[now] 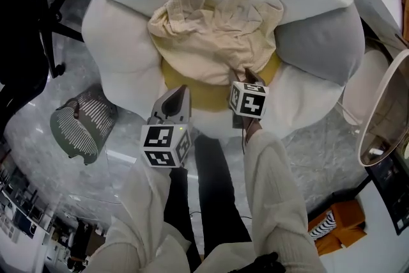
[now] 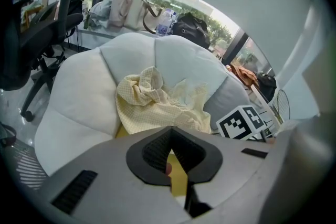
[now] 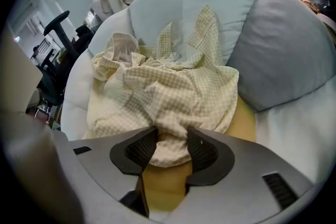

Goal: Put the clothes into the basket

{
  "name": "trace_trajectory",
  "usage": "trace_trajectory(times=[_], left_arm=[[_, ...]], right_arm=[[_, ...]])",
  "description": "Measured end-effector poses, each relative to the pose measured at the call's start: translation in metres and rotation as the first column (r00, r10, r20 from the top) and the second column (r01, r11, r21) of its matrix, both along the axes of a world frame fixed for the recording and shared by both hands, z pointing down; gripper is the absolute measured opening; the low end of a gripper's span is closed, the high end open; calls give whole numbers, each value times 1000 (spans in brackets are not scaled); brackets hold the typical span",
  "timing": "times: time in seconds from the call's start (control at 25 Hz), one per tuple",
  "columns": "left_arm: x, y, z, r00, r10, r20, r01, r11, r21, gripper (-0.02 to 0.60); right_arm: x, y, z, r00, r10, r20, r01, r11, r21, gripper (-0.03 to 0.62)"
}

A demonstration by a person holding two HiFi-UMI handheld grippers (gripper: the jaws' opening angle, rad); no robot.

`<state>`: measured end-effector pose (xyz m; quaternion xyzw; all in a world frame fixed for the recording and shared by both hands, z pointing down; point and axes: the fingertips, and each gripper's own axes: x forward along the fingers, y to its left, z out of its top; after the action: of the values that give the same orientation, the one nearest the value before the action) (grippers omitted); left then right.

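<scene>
A crumpled pale-yellow checked garment (image 1: 214,29) (image 2: 157,105) (image 3: 168,92) lies on a white and grey petal-shaped cushion seat (image 1: 121,29) with a yellow centre (image 1: 198,96). My right gripper (image 1: 250,75) (image 3: 172,134) points steeply down at the garment's near edge, open, with a fold of the cloth lying between its pads. My left gripper (image 1: 180,90) (image 2: 170,131) hovers beside it over the seat's front, shut and holding nothing. A grey-green slatted basket (image 1: 80,128) lies on the floor to the left of the seat.
A black office chair (image 1: 38,22) stands at the far left. A round white-rimmed table (image 1: 383,112) and an orange bag (image 1: 335,224) are on the right. The person's black-trousered legs (image 1: 214,188) stand right in front of the seat. Bags (image 2: 131,8) line a desk behind.
</scene>
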<state>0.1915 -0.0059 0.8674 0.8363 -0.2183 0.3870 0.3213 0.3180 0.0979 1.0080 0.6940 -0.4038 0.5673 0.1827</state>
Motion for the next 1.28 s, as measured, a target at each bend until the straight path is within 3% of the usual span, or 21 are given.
trace_trajectory(times=[0.2, 0.4, 0.76, 1.28], left_arm=[[-3, 6, -5, 1000, -11, -1, 11, 1000, -9, 6], [-9, 9, -10, 1000, -10, -3, 10, 1000, -3, 6], [-26, 1, -28, 999, -41, -7, 41, 999, 19, 6], [-44, -17, -104, 993, -108, -45, 111, 991, 68, 6]], right_arm=[[-1, 1, -2, 1000, 2, -17, -2, 1000, -18, 181], [-8, -6, -5, 999, -12, -42, 11, 1000, -26, 101], [-15, -5, -17, 995, -85, -59, 82, 995, -61, 51], [-20, -31, -125, 987, -109, -118, 120, 989, 85, 43]])
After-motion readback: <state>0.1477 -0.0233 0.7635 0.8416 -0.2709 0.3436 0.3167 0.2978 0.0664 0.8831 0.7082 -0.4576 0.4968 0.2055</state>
